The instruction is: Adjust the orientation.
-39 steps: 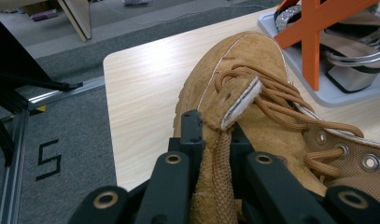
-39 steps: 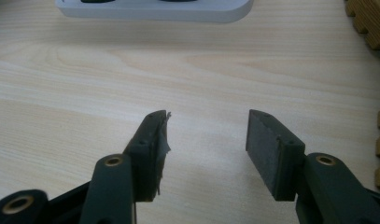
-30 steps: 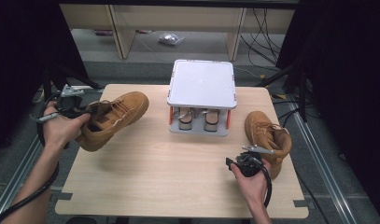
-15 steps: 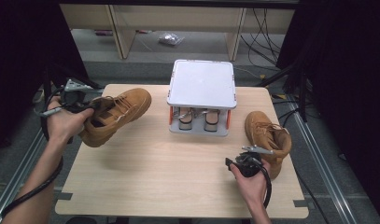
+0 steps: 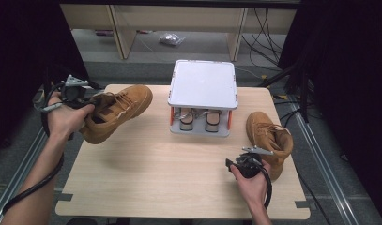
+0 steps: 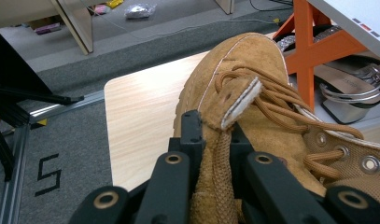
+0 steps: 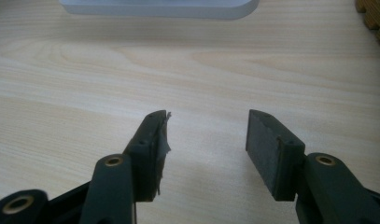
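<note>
My left gripper (image 5: 87,99) is shut on the heel collar of a tan suede lace-up boot (image 5: 117,111) and holds it tilted above the table's left side. In the left gripper view the jaws (image 6: 215,137) pinch the collar and its pull tab, and the boot (image 6: 253,93) points away toward the rack. A second tan boot (image 5: 268,138) stands on the table at the right. My right gripper (image 5: 248,157) rests low beside it, open, with nothing between its fingers; bare wood lies between them (image 7: 207,126).
A small rack with a white top (image 5: 202,84) and orange legs stands at the table's far middle, with a silvery pair of shoes (image 5: 198,119) under it. The wooden table (image 5: 146,178) ends close at left; shelving and cables lie on the floor beyond.
My left hand has shifted slightly up and away with the boot still held. The right hand and the right boot have not moved.
</note>
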`<state>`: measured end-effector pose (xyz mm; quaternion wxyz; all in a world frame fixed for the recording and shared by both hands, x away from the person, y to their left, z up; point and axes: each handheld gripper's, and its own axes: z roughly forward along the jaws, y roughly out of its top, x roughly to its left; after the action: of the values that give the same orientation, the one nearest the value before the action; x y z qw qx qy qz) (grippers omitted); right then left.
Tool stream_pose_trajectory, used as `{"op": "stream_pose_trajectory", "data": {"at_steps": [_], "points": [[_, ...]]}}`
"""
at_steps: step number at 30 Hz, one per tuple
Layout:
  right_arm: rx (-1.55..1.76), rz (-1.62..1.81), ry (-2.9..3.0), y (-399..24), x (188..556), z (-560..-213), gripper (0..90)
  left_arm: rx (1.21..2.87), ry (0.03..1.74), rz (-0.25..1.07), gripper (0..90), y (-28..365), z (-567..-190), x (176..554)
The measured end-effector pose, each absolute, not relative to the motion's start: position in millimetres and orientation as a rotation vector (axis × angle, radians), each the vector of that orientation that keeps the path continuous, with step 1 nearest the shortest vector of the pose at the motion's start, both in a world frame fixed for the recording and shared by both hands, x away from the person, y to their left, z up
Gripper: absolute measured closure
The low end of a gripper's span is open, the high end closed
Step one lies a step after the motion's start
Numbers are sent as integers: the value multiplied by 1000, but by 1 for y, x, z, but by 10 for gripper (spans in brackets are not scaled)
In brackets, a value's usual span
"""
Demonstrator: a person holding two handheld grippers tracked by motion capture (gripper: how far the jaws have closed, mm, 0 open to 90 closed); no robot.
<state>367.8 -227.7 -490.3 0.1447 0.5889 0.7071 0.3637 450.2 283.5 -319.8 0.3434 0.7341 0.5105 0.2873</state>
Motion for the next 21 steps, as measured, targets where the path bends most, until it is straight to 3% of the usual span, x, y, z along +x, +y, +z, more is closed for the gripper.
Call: {"op": "stream_pose_trajectory", "data": {"at_steps": [21], "points": [[1773, 1065, 2013, -225, 364, -488, 493, 1844, 1331, 778, 832, 274, -307, 468]]}}
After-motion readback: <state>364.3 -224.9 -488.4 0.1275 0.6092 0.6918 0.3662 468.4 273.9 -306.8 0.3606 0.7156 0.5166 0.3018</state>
